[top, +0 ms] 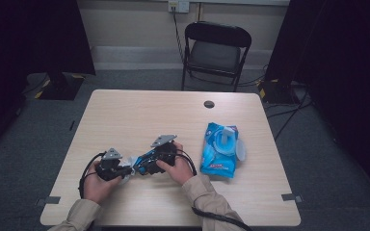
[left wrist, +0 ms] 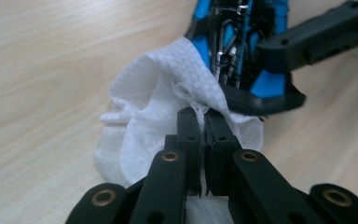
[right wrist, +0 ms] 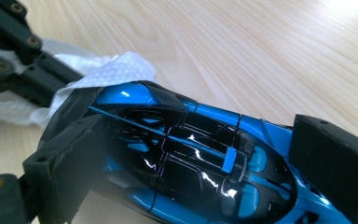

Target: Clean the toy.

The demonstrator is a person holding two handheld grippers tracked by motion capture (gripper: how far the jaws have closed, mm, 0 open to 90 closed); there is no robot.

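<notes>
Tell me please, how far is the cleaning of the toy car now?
Done: a wipe is out of the open wipes pack. In hand: the right gripper clamps the blue toy car while the left gripper presses the wipe to one end. Left: the other surfaces.

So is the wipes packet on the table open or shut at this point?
Open. In the high view, the wipes packet lies flat with its white lid flipped out to its right side, leaving the oval dispensing opening uncovered.

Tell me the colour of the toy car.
Blue and glossy black toy car, best in the right gripper view.
</notes>
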